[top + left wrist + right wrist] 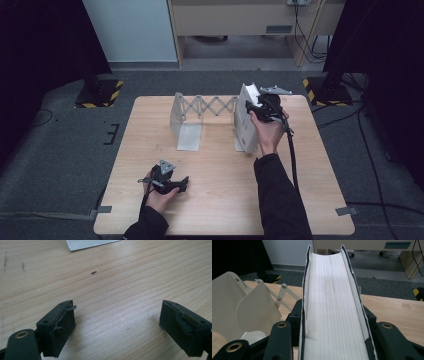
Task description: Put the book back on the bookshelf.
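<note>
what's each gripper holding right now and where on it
The right gripper is shut on the book, clamped across its covers at the page edge. The left gripper holds nothing, its jaws open over the table.

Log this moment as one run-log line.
right gripper: shut on thick white book | book: upright by white expanding metal book rack | left gripper: open, empty, over light wooden table

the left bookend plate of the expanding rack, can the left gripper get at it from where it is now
Probably yes. The left gripper rests near the table's front edge with jaws open and nothing in them, and bare wood lies between it and the left bookend plate. The right gripper, clamped on the book, is off to the other side.
</note>
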Demonstrator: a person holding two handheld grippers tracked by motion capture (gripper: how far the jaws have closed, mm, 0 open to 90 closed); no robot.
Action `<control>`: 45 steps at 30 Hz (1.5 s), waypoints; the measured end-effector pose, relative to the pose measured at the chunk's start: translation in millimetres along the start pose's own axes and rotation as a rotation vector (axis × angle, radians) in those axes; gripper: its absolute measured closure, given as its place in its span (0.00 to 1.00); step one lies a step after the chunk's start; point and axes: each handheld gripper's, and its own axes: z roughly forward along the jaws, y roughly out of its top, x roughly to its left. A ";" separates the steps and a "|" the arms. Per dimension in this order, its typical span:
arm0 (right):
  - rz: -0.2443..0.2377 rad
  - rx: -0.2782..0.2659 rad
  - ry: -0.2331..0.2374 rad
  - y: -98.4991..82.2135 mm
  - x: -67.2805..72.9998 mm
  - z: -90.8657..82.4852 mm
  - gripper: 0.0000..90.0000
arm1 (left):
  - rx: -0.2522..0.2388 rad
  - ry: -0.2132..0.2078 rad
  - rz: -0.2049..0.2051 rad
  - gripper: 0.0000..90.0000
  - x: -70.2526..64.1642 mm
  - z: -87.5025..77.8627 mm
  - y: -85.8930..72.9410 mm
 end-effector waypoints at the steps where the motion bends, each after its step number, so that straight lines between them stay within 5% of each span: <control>1: -0.001 0.003 -0.006 -0.1 1.9 2.4 0.58 | -0.001 -0.001 -0.001 0.14 0.1 0.0 0.0; 9: -0.019 0.017 -0.059 -9.6 17.0 21.5 0.58 | -0.001 -0.002 -0.002 0.14 -0.1 0.0 -0.1; 15: -0.060 -0.026 -0.084 -11.5 29.4 28.2 0.56 | 0.000 -0.001 0.000 0.14 0.0 0.0 -0.1; 22: -0.059 -0.022 0.009 -14.0 25.1 26.4 0.32 | 0.002 -0.001 0.004 0.14 -0.2 -0.1 -0.2; 28: -0.014 -0.077 0.063 -33.6 12.9 13.6 0.28 | 0.004 0.003 0.010 0.14 -0.9 0.0 -0.2; 31: 0.009 -0.105 0.088 -43.1 6.7 8.2 0.34 | 0.005 0.005 0.012 0.14 -1.1 0.1 -0.2; 34: -0.028 -0.145 0.087 -51.1 11.0 -0.6 0.44 | 0.004 0.005 0.012 0.14 -1.1 0.1 -0.2; 37: -0.077 -0.157 0.032 -58.2 17.4 -4.8 0.53 | 0.004 0.005 0.012 0.14 -1.2 0.2 -0.2; 45: -0.064 -0.182 -0.040 -60.2 26.2 -3.9 0.57 | 0.005 0.005 0.013 0.14 -1.1 0.2 -0.1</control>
